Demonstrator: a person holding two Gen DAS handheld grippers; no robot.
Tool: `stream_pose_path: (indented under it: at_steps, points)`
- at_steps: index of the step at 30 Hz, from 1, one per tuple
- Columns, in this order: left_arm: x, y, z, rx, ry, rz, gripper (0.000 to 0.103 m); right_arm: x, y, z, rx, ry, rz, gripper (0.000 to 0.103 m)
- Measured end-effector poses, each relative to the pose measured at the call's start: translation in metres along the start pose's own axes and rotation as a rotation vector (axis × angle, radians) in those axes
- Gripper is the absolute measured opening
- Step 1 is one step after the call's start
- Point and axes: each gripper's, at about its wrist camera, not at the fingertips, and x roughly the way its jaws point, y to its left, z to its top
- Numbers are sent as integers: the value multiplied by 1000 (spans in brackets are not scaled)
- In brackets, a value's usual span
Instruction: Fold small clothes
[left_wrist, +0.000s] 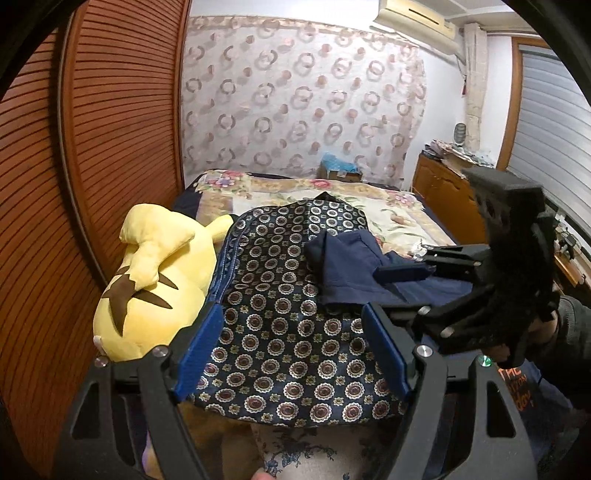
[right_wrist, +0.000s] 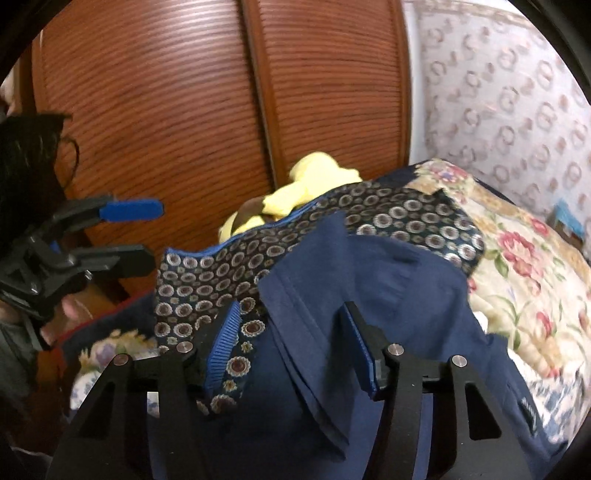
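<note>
A small navy blue garment (left_wrist: 343, 269) lies crumpled on a dark cushion patterned with rings and flowers (left_wrist: 280, 302) on the bed. In the right wrist view the garment (right_wrist: 388, 295) fills the near centre, partly folded over itself. My left gripper (left_wrist: 293, 317) is open and empty, its blue pads apart above the cushion's near end. My right gripper (right_wrist: 291, 314) is open, its jaws standing either side of a fold of the navy garment, not closed on it. The right gripper also shows in the left wrist view (left_wrist: 424, 266) beside the garment, and the left gripper shows at the left of the right wrist view (right_wrist: 144, 229).
A yellow plush toy (left_wrist: 155, 280) lies left of the cushion against a brown slatted wardrobe (left_wrist: 92, 147). A floral bedspread (left_wrist: 399, 214) covers the bed. A wooden cabinet (left_wrist: 443, 192) stands at the right, a box (left_wrist: 340, 170) at the bed's far end.
</note>
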Motion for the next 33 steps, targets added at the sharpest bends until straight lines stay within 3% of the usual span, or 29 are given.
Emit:
stream_pose_path:
  at_steps: [2,5,8,16,21,29,33]
  points:
    - [2,-1,3,3,3,4,77,9,1,0,-29,27,-14,56]
    - [6,-5,7,10,9,2,77,18,-1,-3,-66,55,-63,27]
    - [8,-8,12,14,10,-1,77,10,-13,-6,-14,21,-35,11]
    - [15,-22,15,36,20,-23,77,-22,-42,0,101,-107,10,8]
    - [22,-33,15,48,38,-46,77,-36,-63,-1,187,-138,-6,4]
    - [31,-42,18,62,52,-69,77,-65,-81,-12,254,-149,-64,2]
    - [32,-46,21,70,52,-75,77,-84,-96,-23,311,-121,-155,2]
